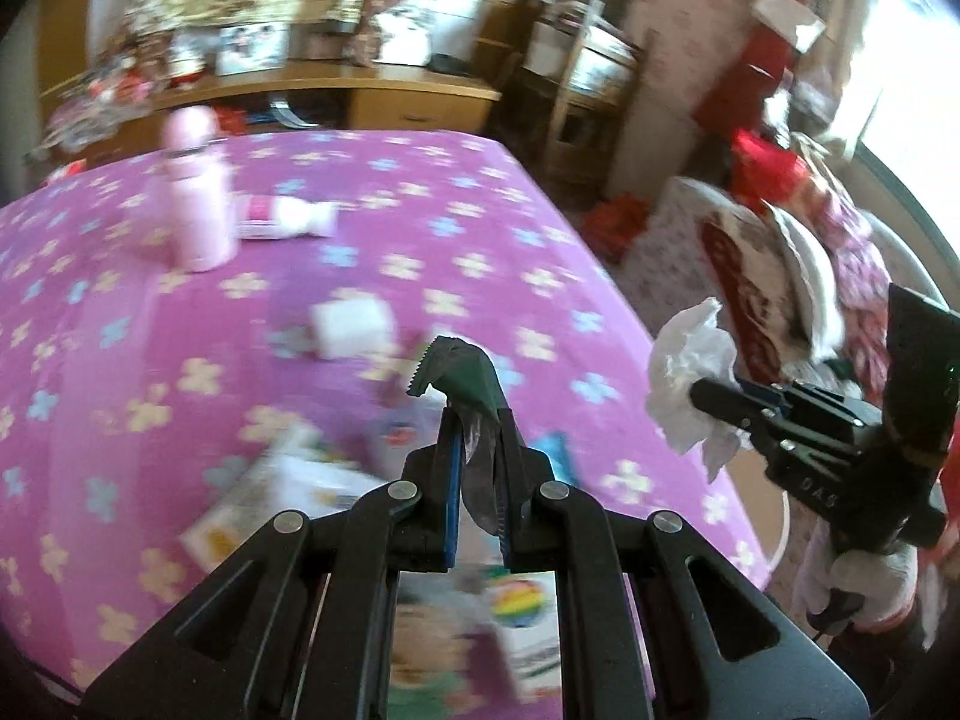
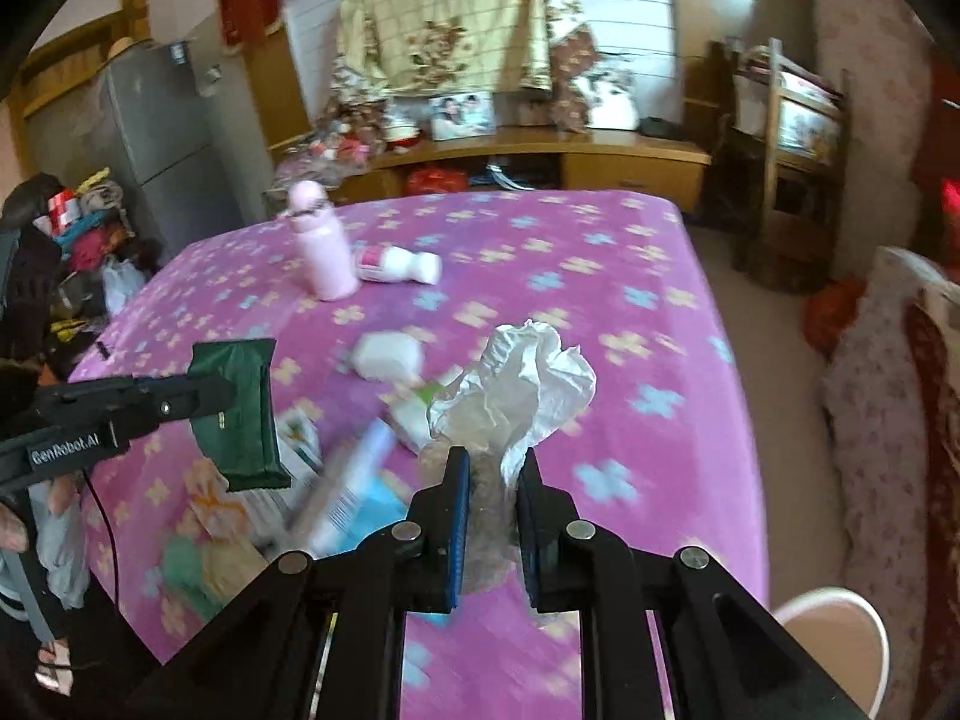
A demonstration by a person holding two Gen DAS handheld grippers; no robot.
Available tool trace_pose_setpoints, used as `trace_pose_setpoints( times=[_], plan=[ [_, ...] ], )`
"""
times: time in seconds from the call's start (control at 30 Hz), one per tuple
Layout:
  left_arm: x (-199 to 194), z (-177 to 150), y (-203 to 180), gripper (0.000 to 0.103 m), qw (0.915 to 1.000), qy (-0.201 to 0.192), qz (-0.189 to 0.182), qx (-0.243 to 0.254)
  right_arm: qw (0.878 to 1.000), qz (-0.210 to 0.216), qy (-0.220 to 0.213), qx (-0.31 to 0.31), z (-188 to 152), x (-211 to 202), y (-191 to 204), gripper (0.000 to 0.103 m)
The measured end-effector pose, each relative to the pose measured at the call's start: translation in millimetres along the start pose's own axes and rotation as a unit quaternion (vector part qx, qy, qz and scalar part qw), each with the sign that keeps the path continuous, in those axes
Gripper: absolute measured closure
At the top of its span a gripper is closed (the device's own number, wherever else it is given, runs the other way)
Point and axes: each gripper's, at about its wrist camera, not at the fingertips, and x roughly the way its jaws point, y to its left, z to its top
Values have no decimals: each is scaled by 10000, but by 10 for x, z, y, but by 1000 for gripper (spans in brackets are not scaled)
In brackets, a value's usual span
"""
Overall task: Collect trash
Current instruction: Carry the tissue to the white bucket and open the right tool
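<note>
Both grippers level, apparently gripping wrapper (image 2: 240, 414) and tissue (image 2: 516, 384).

I hold both grippers above the near part of the purple flower-print bedspread (image 2: 630, 276). My left gripper (image 1: 474, 414) pinches a dark green foil wrapper (image 2: 240, 414), lifted off the cover toward the left edge. My right gripper (image 2: 489, 468) grips a crumpled white tissue (image 2: 528, 378), nearer the right edge. Toward the far left corner stands an upright pale pink plastic bottle (image 2: 321, 249), with a white bottle lying on its side (image 2: 399, 267) just beside it on the right. A white wad of paper (image 2: 387, 357) lies mid-bed. Printed paper packets (image 2: 348, 492) crowd the near edge below the grippers. A wooden desk (image 2: 600, 156) stands behind the far edge.
</note>
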Motion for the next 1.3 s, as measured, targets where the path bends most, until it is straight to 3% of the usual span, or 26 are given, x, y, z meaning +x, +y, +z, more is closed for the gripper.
trace_pose_setpoints(
  times=[0.37, 0.63, 0.73, 0.8, 0.83, 0.87, 1.1, 1.3],
  plan=[
    [510, -202, -1625, 96, 9918, 492, -773, 891, 9918, -970, 297, 778, -904, -626, -1186, 89],
    [1026, -403, -2461, 96, 9831, 863, -1177, 1109, 9763, -1459, 591, 1486, -1542, -798, -1978, 89],
    [1222, -457, -2631, 92, 9819, 929, -1277, 1048, 9710, -1567, 644, 1685, -1666, -798, -2158, 87],
    [1302, -488, -2684, 78, 9800, 978, -1375, 1055, 9676, -1642, 685, 1793, -1747, -804, -2263, 69],
    [1350, -513, -2708, 66, 9787, 1027, -1446, 1038, 9661, -1697, 672, 1828, -1778, -806, -2293, 53],
    [1380, -532, -2731, 58, 9778, 1064, -1495, 1013, 9648, -1757, 642, 1850, -1800, -810, -2319, 46],
    [1371, -607, -2679, 58, 9786, 1103, -1366, 1077, 9650, -1781, 592, 1830, -1843, -794, -2295, 46],
    [1162, -615, -2448, 58, 9876, 716, -802, 1143, 9711, -1632, 426, 1690, -1717, -746, -2046, 46]
  ],
)
